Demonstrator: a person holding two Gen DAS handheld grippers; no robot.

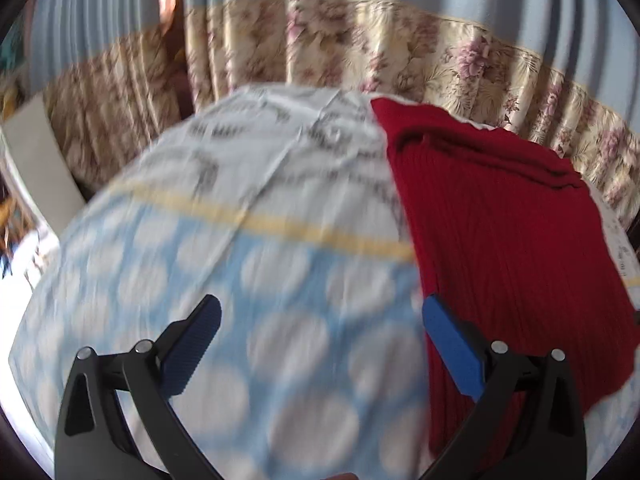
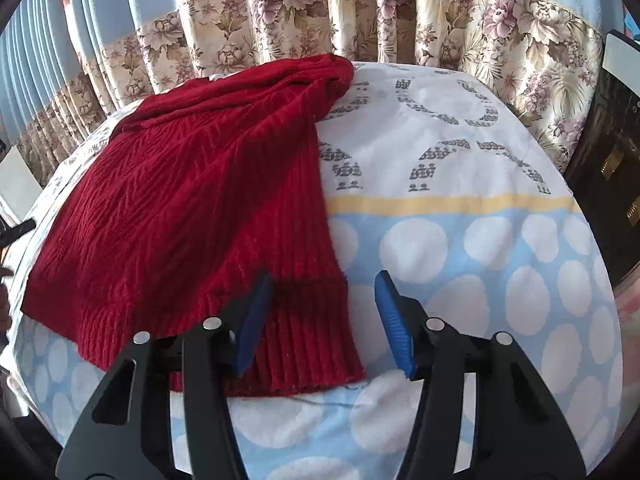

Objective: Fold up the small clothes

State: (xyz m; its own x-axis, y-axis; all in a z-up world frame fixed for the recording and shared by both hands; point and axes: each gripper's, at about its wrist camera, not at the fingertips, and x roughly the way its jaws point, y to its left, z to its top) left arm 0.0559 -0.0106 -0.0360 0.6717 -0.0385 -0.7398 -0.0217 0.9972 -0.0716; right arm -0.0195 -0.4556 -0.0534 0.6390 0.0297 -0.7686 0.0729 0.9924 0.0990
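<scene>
A dark red ribbed knit garment (image 2: 192,208) lies flat on a cloth-covered table (image 2: 460,248), its ribbed hem toward me and its far end bunched near the curtain. My right gripper (image 2: 322,284) is open and empty, just above the hem's right corner. In the left wrist view the garment (image 1: 500,240) lies to the right. My left gripper (image 1: 320,312) is open and empty over the blue dotted cloth (image 1: 240,280), its right finger at the garment's left edge. That view is blurred.
A floral and blue curtain (image 2: 360,12) hangs right behind the table. A dark cabinet (image 2: 608,152) stands to the right. A pale board (image 1: 36,156) leans at the left. The tablecloth is white with grey print at the back.
</scene>
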